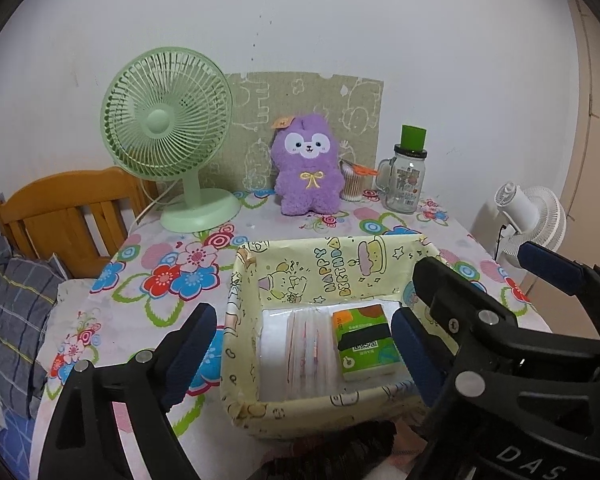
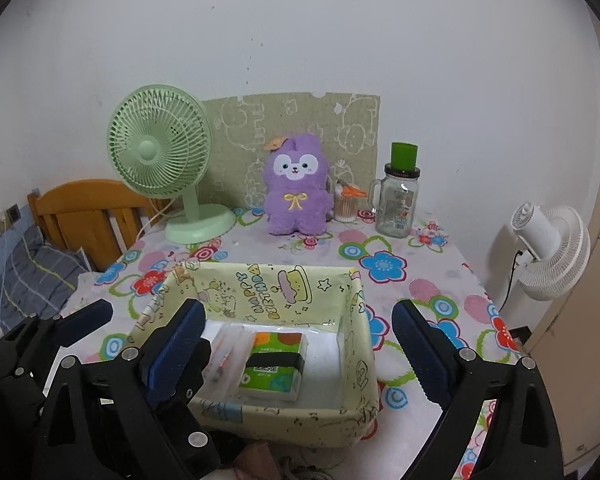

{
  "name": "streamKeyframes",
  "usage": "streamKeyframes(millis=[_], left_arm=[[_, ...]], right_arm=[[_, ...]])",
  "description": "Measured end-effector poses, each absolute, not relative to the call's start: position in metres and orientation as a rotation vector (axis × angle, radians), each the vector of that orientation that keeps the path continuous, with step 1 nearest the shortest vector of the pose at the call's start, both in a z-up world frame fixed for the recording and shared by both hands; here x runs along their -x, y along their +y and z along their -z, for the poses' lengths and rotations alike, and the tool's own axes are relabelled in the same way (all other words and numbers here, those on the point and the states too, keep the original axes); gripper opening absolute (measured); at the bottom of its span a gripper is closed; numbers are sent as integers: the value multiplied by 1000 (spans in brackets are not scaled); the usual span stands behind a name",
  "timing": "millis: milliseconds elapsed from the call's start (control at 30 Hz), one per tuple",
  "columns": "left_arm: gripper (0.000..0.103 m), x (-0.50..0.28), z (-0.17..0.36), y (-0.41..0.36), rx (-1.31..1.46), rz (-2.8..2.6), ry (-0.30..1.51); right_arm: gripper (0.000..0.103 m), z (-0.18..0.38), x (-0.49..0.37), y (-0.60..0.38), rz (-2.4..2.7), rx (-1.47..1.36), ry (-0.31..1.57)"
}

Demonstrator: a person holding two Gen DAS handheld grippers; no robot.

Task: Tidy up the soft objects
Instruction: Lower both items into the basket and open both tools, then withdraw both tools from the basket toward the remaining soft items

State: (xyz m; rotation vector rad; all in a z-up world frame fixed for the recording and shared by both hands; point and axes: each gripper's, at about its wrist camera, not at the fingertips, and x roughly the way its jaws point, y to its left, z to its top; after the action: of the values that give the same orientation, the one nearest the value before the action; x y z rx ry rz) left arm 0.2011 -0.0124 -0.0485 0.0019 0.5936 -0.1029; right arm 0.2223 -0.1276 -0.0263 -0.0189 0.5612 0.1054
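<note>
left wrist view — "happy birthday" box (image 1: 243, 336), tissue pack (image 1: 363, 346) inside — both tongs (image 1: 304, 344) (image 2: 297, 354) wide, empty

Left tool (image 1: 304, 344) and right tool (image 2: 297, 344) gape (both empty).

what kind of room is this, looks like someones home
Most likely a bedroom at home: a wooden bed frame with bedding beside a floral-clothed table holding a plush toy and desk fan.

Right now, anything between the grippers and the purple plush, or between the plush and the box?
Only the box itself: it sits between both open grippers, left gripper and right gripper, and the purple plush at the table's back. Reach over it. The tablecloth between plush and box shows nothing in the way.
</note>
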Motion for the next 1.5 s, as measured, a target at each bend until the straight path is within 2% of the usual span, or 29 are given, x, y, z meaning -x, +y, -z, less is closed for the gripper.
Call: streamKeyframes(millis=[933, 1500], left_arm=[[93, -120, 10, -15, -10, 121, 502], [98, -92, 16, -17, -2, 134, 507]], right_arm=[[102, -18, -135, -126, -100, 22, 467], [103, -14, -108, -127, -127, 15, 472]])
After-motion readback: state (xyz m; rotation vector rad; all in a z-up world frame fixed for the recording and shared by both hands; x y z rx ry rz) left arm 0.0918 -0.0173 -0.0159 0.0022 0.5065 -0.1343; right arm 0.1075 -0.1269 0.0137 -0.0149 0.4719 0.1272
